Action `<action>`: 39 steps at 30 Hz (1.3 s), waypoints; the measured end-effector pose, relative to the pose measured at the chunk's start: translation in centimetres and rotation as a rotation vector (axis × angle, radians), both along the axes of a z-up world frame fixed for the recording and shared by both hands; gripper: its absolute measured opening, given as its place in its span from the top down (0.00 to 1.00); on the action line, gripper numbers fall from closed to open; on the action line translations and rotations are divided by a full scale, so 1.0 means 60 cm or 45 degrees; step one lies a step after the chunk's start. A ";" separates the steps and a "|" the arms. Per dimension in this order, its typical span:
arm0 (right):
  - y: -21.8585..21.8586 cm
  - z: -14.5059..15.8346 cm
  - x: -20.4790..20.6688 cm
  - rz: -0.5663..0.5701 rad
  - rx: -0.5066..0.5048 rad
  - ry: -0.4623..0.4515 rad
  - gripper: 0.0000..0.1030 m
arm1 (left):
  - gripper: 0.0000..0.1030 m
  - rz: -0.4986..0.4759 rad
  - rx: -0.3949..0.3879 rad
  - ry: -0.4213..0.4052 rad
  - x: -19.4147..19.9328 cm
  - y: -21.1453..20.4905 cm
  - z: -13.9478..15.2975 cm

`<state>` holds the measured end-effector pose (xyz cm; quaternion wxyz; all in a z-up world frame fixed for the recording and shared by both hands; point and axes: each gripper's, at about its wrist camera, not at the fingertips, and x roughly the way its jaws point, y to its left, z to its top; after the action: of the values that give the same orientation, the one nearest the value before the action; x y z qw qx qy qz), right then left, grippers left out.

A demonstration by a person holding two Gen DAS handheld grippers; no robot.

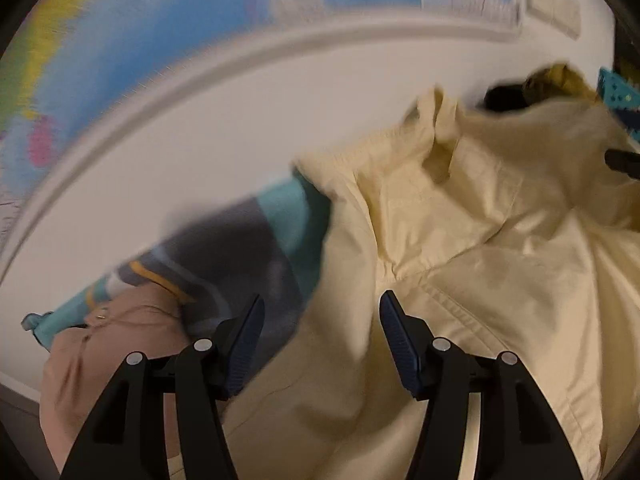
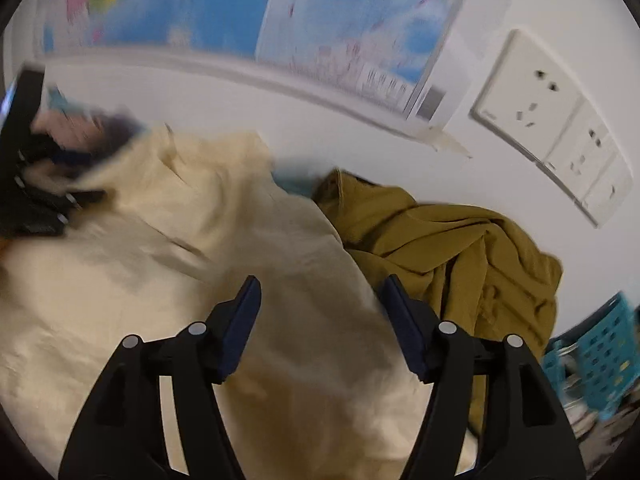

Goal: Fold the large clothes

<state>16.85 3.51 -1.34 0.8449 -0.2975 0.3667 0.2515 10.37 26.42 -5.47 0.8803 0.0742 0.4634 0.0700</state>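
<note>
Cloth of the pale yellow shirt (image 1: pixel 460 208) looks light, soft and limp, so I judge its collar (image 1: pixel 436 128) at 1 o'clock a good hold, while the left gripper (image 1: pixel 320 324) and the right gripper (image 2: pixel 320 308) both stand open and empty above it.

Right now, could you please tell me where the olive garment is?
In the right wrist view, the olive garment lies right of the cream shirt, below the wall sockets.

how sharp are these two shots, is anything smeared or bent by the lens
Left wrist view: the wall map and striped garment are motion-smeared; the cream shirt is sharper. Right wrist view: the left gripper is streaked, the wall sockets fairly crisp. Fisheye bends both.
</note>
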 end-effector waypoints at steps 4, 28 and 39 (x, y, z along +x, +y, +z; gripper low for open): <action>-0.015 0.008 -0.002 0.020 -0.010 -0.024 0.81 | 0.90 0.053 0.012 0.057 0.031 0.000 -0.021; -0.455 0.041 -0.157 -0.438 0.653 0.276 0.22 | 0.43 -0.100 -0.141 -0.313 -0.117 -0.057 0.092; -0.537 -0.074 -0.301 -0.420 0.656 0.561 0.21 | 0.37 -0.279 -0.145 -0.276 -0.158 -0.161 0.089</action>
<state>-1.23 -28.71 -5.76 0.8219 0.0492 0.5074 0.2541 0.90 16.74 -0.16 0.9302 0.0663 0.3581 -0.0454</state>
